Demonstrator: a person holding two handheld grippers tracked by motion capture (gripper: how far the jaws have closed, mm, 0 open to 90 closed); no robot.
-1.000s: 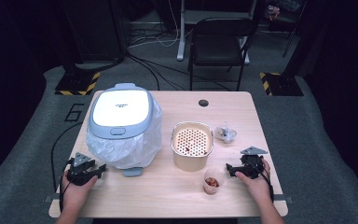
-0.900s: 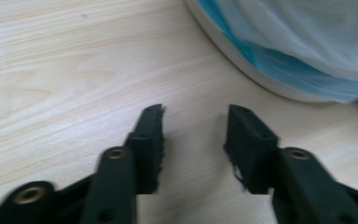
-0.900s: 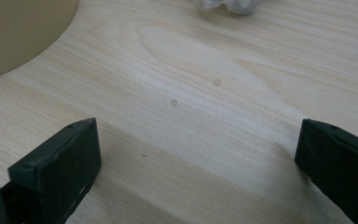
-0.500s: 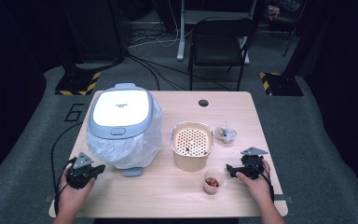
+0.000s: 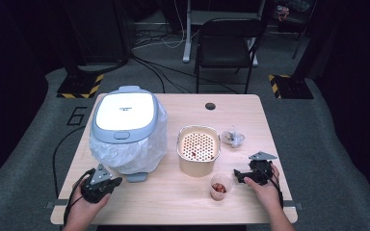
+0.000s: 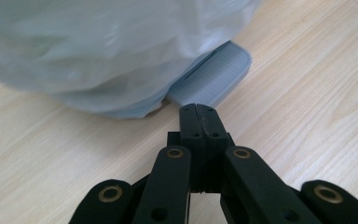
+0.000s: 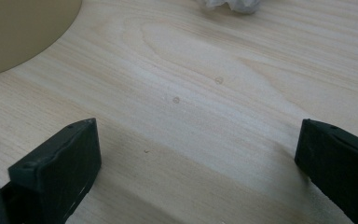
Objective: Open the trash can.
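Note:
A grey-lidded bin lined with a clear plastic bag stands at the table's left. My left gripper rests on the table in front of it, jaws shut on nothing. In the left gripper view the gripper points at the bin's grey foot pedal under the bag. A beige perforated pot stands mid-table, with a small cup of red pieces in front of it. My right gripper lies right of the cup and stands open over bare wood.
A crumpled clear wrapper lies right of the pot and shows at the top of the right gripper view, where the pot's wall is at the upper left. A round cable hole sits near the table's far edge. A chair stands beyond.
My left gripper has shifted slightly to the right along the table's near edge. The right gripper has stayed put.

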